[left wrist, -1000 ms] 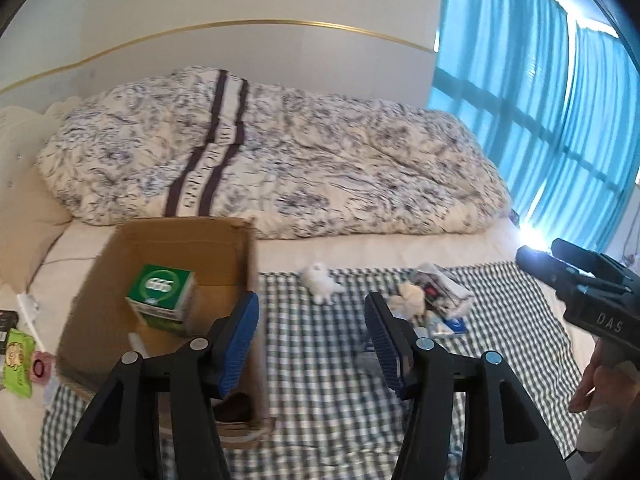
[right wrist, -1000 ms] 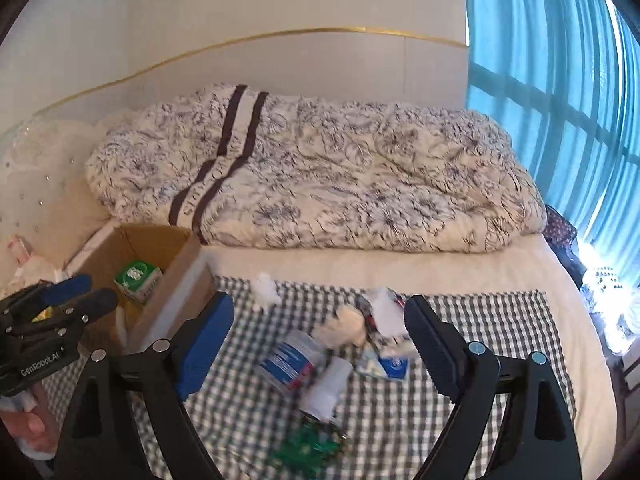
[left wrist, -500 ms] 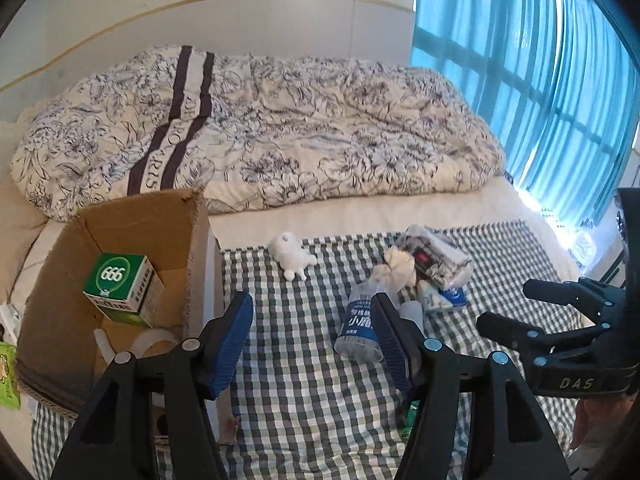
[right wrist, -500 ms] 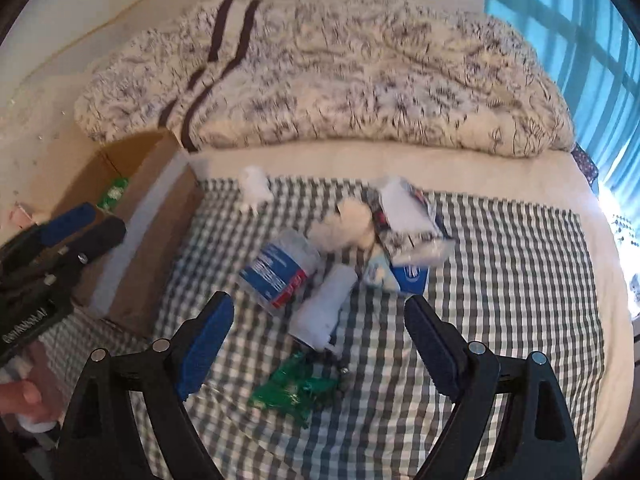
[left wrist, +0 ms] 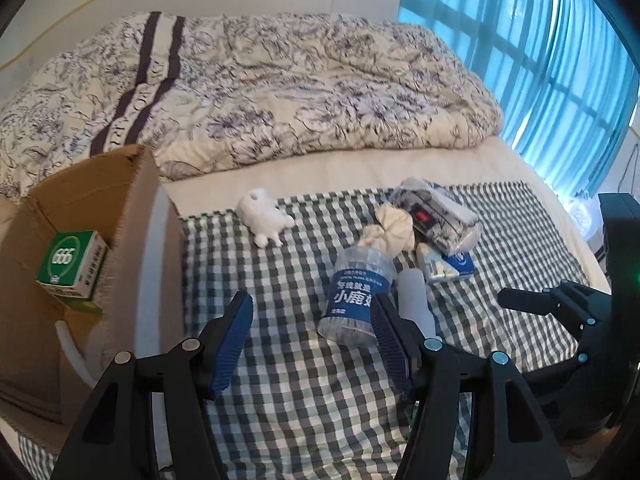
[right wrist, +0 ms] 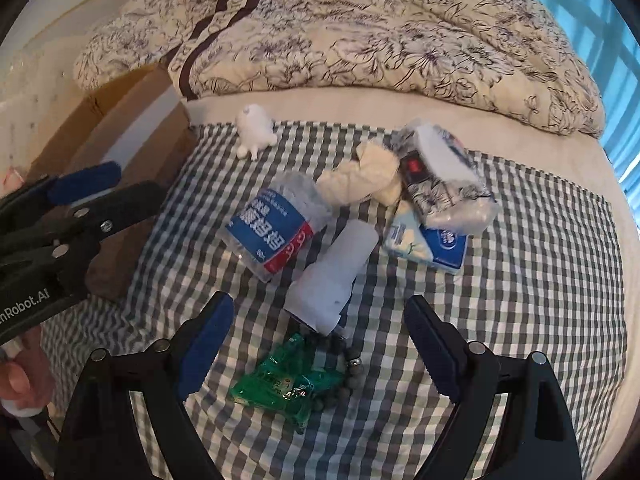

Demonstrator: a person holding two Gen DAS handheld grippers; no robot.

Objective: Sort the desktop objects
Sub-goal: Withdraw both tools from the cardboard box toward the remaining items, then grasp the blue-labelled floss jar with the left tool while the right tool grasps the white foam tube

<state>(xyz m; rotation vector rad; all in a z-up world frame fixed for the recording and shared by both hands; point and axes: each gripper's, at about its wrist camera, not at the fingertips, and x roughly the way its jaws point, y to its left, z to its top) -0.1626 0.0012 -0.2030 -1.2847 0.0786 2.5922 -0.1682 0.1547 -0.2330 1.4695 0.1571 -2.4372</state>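
Cardboard box (left wrist: 132,248) sat at left, open side facing the clutter (prob. the sorting bin). L gripper (left wrist: 312,336) hung wide, empty, w/ bottle (left wrist: 358,292) beside its right finger. R gripper (right wrist: 316,344) hovered wide, empty, over green packet (right wrist: 288,388).

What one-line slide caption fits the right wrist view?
Open right hand-held gripper hovers above a green packet and white tube on the checked cloth.
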